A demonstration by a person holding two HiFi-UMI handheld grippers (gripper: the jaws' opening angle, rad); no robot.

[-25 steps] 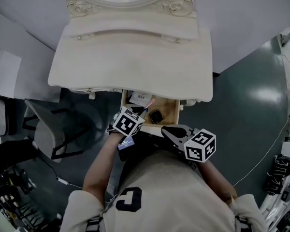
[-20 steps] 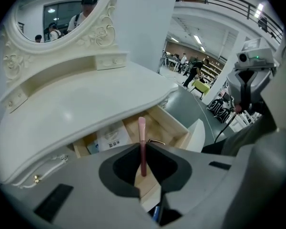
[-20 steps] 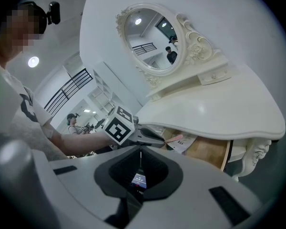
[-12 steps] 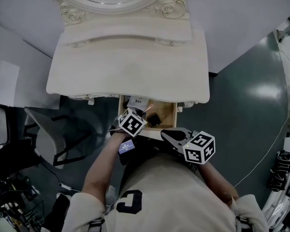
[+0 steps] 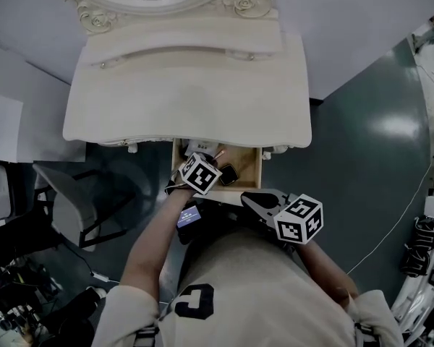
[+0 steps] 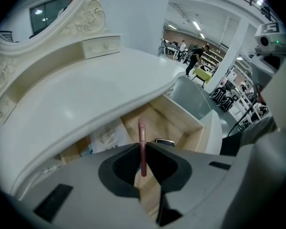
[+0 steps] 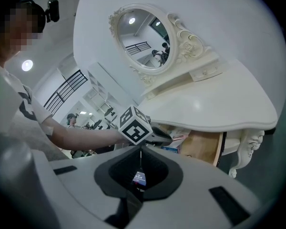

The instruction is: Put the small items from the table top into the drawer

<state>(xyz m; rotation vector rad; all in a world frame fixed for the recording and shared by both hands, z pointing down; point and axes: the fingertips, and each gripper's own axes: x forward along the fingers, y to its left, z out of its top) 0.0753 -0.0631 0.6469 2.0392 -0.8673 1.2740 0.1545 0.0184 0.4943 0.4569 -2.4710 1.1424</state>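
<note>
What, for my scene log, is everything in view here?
cream-white dressing table with oval mirror: one, cream-white, against the wall
open light-wood drawer: one, tan, pulled out under the tabletop
white printed paper packet: one, white, at the drawer's back
small black square item: one, black, on the drawer floor
slim pink stick: one, pink, gripped above the drawer
grey chair: one, grey, left of the table
left gripper: one, grey, shut on the stick
right gripper: one, grey, shut, empty
</note>
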